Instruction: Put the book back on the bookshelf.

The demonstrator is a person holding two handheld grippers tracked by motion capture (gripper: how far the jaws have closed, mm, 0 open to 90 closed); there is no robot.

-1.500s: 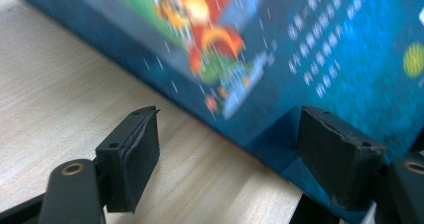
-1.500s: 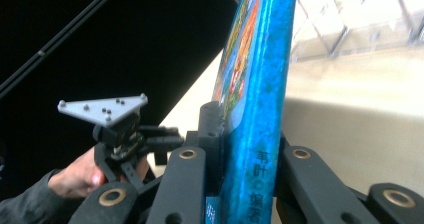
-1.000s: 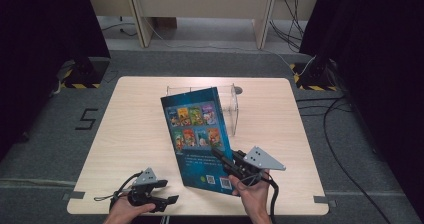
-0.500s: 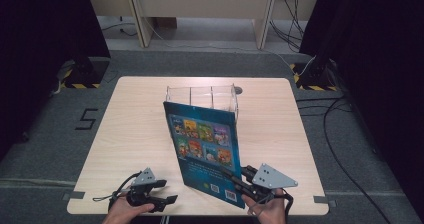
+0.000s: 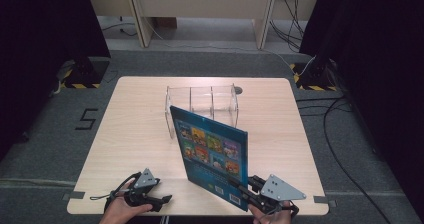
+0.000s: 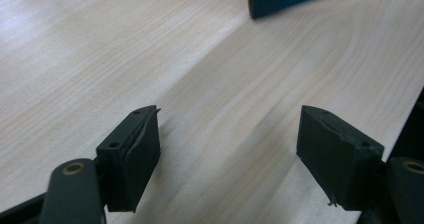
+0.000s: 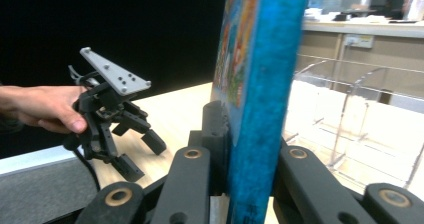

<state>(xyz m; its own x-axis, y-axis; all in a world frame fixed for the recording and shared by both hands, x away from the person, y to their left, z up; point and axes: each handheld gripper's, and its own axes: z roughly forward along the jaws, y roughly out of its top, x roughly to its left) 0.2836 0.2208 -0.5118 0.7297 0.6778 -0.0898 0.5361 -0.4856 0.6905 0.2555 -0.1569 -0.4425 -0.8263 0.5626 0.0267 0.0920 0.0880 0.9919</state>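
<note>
Pale wood grain covers our table point(image 5: 140, 134), which stands on grey carpet with dark curtains at both sides. Our right gripper point(image 5: 245, 190) is at the near right edge, and its jaws have just been closing on the blue picture book point(image 5: 212, 151); they now pinch the book's lower corner. In the right gripper view the black pads press on both faces of the cover point(image 7: 260, 84), the spine edge rising straight up between them. From the high view we see the book standing on edge, tilted a little, its bottom edge near or on the tabletop; we cannot tell whether it touches. Its back cover, with small pictures in rows, faces us.

Our left gripper point(image 5: 165, 199) sits near the front left edge, held in our left hand point(image 5: 120, 211), well apart from the book. Its jaws stand wide apart with only bare wood between them, as the left gripper view point(image 6: 227, 149) shows; a dark corner of the book shows at the top of that view, somewhat blurred.

Behind the book stands a clear acrylic rack point(image 5: 202, 101) with upright dividers, near the table's middle. Just beside its far right corner lies a small grey round thing point(image 5: 238, 90), too small to name.
</note>
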